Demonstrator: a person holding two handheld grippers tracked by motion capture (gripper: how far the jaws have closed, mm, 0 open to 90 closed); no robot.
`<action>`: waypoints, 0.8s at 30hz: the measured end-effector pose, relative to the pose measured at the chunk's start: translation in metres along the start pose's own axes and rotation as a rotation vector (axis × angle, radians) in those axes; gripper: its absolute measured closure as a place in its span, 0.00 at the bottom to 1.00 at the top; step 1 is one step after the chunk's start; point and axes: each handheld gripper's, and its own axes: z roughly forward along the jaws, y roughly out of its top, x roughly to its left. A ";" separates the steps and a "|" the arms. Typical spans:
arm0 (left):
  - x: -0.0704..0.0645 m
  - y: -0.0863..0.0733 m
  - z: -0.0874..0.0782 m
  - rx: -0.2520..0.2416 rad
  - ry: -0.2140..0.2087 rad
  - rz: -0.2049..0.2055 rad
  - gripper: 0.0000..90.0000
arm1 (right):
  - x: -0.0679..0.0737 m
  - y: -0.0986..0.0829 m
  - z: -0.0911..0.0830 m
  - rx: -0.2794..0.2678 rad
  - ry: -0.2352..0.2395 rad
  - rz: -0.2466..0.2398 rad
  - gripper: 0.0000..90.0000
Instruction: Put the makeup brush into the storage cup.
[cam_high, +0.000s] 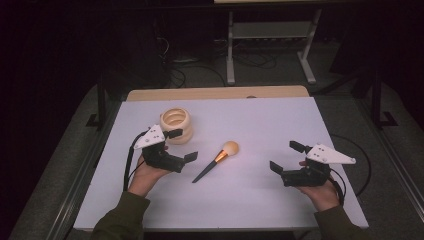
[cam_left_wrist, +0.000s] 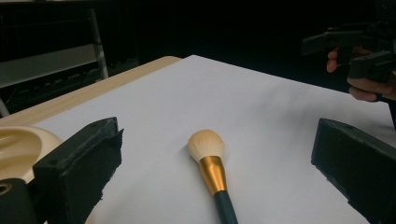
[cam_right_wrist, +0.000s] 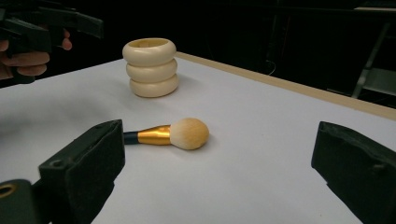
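Both grippers, left (cam_high: 181, 145) & right (cam_high: 286, 156), are hovering released; makeup brush (cam_high: 216, 161) is prob. light w/ soft bristles, so grab the stiff handle.

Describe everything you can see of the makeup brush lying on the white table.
The makeup brush with a fluffy cream head, shiny gold metal ferrule and slim dark handle lies flat on the white table top, untouched. In the high view its head points up and right, its handle down and left toward the left claw. It lies roughly midway between both open claws, with the cream ribbed holder standing apart behind it.
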 end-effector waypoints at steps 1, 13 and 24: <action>0.000 0.000 0.002 0.005 -0.004 -0.006 0.02 | -0.001 0.000 0.000 0.004 0.003 0.000 0.02; 0.000 0.010 0.024 0.020 -0.025 0.035 0.02 | -0.004 -0.005 -0.003 -0.019 -0.015 -0.003 0.02; -0.001 0.012 0.046 0.055 -0.039 0.049 0.02 | -0.005 -0.006 -0.004 -0.018 -0.017 0.004 0.02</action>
